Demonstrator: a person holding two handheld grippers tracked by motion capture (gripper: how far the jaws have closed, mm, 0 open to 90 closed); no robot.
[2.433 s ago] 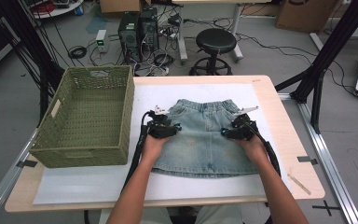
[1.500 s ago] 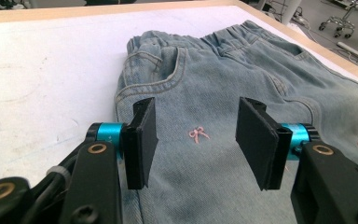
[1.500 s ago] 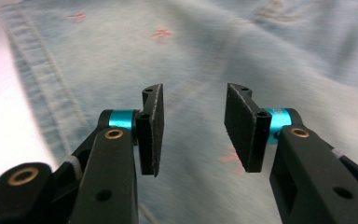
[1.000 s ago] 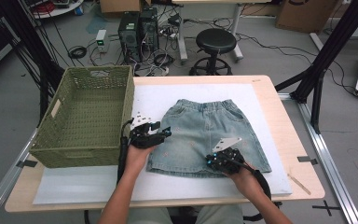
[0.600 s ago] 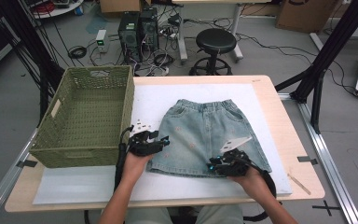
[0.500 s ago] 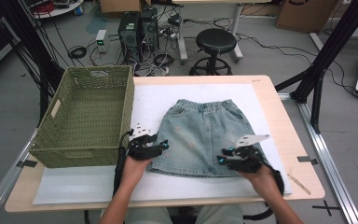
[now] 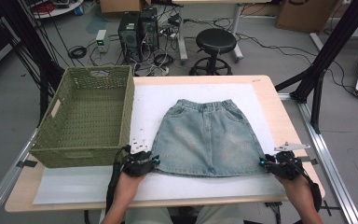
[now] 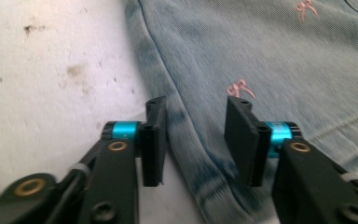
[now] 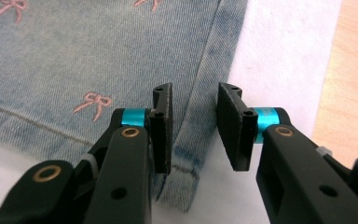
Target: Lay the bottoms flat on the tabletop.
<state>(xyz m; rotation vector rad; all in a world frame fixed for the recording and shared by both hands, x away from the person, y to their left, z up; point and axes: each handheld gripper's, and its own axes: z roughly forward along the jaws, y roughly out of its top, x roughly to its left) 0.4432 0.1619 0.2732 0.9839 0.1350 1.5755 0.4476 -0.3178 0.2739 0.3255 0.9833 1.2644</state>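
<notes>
Denim skirt (image 7: 208, 138) lies flat mid-table, left gripper (image 7: 141, 162) at its seven o'clock corner and right gripper (image 7: 279, 163) at five o'clock, both jaws just narrowing, spread astride the side seams, not yet pinching.

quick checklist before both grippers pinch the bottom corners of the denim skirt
1. Left gripper lined up on the denim skirt: ok, its jaws straddle the side seam at the near left hem corner.
2. Right gripper lined up: ok, its jaws straddle the side seam at the near right hem corner.
3. Grip made: not ok, both sets of jaws have just been closing, yet gaps show beside the seams and the pads do not press the cloth.
4. Skirt flat: ok, it lies spread on the white mat, waistband away from the person.
5. Wicker basket ready: ok, nothing lies in it, and it stands left of the skirt.
</notes>
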